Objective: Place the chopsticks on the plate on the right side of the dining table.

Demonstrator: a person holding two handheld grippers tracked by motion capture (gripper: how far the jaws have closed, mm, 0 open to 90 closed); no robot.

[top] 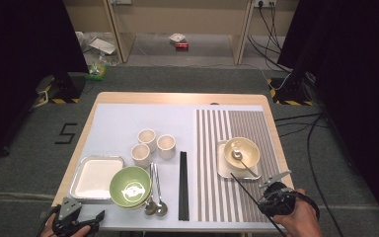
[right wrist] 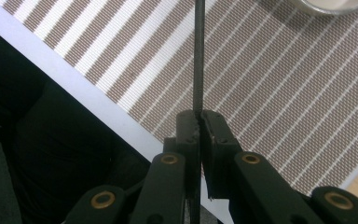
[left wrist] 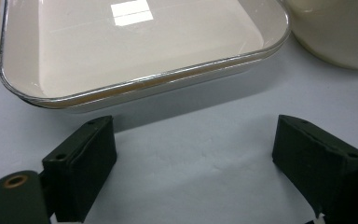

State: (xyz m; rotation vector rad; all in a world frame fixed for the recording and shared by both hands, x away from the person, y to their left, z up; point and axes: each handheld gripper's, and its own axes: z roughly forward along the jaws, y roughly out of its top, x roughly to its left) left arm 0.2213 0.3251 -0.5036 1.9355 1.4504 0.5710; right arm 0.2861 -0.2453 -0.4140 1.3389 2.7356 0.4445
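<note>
The right gripper (right wrist: 199, 122) has its fingers clamped on a black chopstick (right wrist: 198, 56), which extends ahead of them over the striped mat (right wrist: 279, 79). The chopstick is likely light, stiff, thin and slippery; grip mid-length, firmly. The left gripper (left wrist: 193, 154) fingers stand wide open, empty, just short of the white tray (left wrist: 135, 42).

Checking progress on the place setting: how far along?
Done: cream bowl with spoon sits on its tray on the striped mat. In hand: right gripper shut on one chopstick. Left: remaining chopsticks, cups, green bowl untouched; left gripper open.
</note>
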